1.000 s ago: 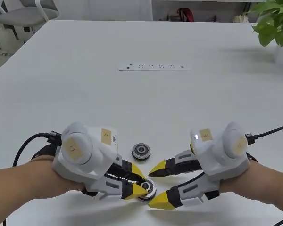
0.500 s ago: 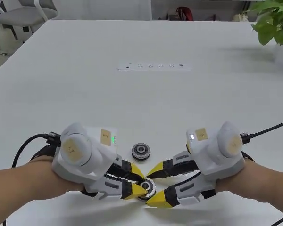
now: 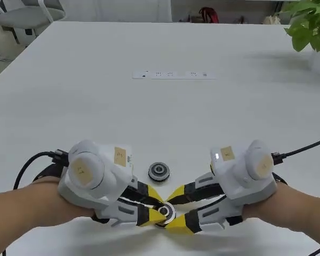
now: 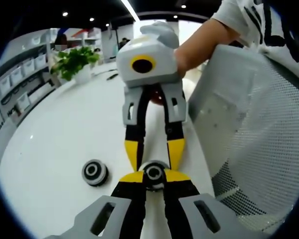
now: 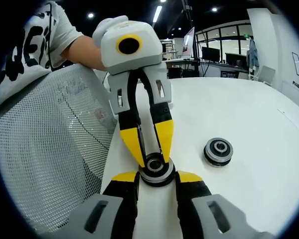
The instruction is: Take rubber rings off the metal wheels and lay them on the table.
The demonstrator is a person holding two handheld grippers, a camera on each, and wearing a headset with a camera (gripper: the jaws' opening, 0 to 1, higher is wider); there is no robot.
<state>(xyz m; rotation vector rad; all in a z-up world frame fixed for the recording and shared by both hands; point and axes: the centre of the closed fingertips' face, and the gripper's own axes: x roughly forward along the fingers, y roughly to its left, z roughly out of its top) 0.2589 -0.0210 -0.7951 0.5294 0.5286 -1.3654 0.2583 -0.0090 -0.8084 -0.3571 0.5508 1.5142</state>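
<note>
Left hand-held gripper (image 3: 154, 207): clamped on the near round black-and-silver metal wheel (image 5: 157, 170); wheel sits at the near edge of the white worktop (image 3: 160, 117)
Right hand-held gripper (image 3: 175, 209): jaws narrow, flanking that wheel from the opposite side; grip cannot be told
Second metal wheel (image 3: 159, 171): flat, just beyond, untouched

Bright, even room light fills the head view. The white desk (image 3: 96, 117) is nearly washed out, with only soft shadows under the left tool (image 3: 156, 205) and right tool (image 3: 175, 209). Both gripper views bend strongly toward their edges, ceiling lights (image 4: 132, 9) glare as bright strips, and the distant plant (image 4: 74, 59) looks slightly blurred.
</note>
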